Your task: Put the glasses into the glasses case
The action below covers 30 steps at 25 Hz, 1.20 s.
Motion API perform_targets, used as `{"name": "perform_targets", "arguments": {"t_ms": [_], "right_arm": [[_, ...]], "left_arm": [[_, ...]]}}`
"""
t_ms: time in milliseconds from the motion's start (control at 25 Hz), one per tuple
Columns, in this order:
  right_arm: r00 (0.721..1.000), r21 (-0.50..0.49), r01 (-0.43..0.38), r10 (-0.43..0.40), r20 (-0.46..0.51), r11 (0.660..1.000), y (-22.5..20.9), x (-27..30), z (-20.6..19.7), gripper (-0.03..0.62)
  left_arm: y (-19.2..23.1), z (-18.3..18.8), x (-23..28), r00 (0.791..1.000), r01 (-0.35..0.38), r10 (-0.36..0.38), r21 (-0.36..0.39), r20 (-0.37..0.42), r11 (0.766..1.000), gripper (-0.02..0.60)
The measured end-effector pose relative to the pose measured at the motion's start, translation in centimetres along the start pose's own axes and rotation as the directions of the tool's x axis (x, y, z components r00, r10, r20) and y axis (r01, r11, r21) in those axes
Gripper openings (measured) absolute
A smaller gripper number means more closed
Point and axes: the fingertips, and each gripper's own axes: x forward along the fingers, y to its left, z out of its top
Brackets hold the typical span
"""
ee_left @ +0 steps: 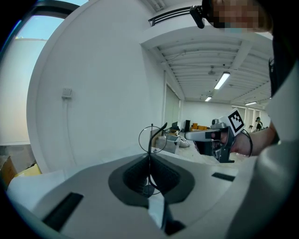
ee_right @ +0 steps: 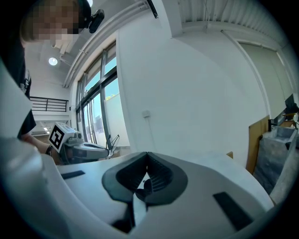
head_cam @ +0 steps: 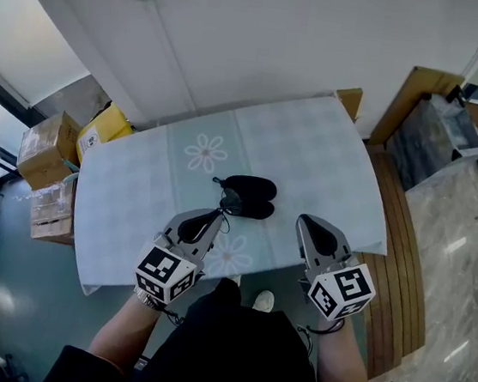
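A black glasses case lies open in the middle of the table. My left gripper is just in front of the case's left end, shut on thin black wire glasses. In the left gripper view the glasses stick up out of the closed jaws of the left gripper, one round lens showing. My right gripper hovers to the right of the case, shut, with nothing in it; its jaws meet. The left gripper also shows in the right gripper view.
The table wears a pale cloth with a flower print. Cardboard boxes and a yellow box stand on the floor to the left. A wooden bench runs along the right side. A white wall is behind.
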Motion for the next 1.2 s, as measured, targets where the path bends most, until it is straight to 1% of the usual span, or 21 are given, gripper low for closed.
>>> {"name": "perform_targets", "arguments": {"t_ms": [360,600,760,880,960,1080,1200], "right_arm": [[0.996,0.042,0.077,-0.075,-0.047,0.996,-1.8,2.0,-1.7,0.023],[0.991,0.067,0.115,-0.109,-0.080,0.991,-2.6,3.7,-2.9,0.023],[0.986,0.087,0.142,-0.133,-0.101,0.986,-3.1,4.7,-3.8,0.023],[0.982,0.104,0.161,-0.149,-0.117,0.981,-3.3,5.5,-4.7,0.023],[0.979,0.113,0.171,-0.156,-0.128,0.979,-3.4,5.8,-5.3,0.023],[0.975,0.125,0.191,-0.173,-0.143,0.974,-3.6,5.9,-5.9,0.023],[0.968,0.141,0.217,-0.195,-0.156,0.966,-3.9,6.0,-6.7,0.023]], "left_arm": [[2.9,-2.2,4.0,0.993,0.084,-0.083,0.008,-0.083,0.996,0.029],[4.8,-3.7,6.6,0.981,0.142,-0.138,0.025,-0.140,0.989,0.029],[6.1,-4.9,8.2,0.968,0.182,-0.173,0.036,-0.180,0.983,0.029],[6.9,-6.2,9.3,0.956,0.216,-0.202,0.047,-0.215,0.975,0.029],[7.0,-7.1,10.1,0.943,0.245,-0.225,0.054,-0.244,0.968,0.029],[7.1,-8.5,11.1,0.920,0.295,-0.262,0.073,-0.291,0.953,0.029],[7.1,-10.0,12.0,0.891,0.348,-0.296,0.098,-0.346,0.932,0.029]]}}
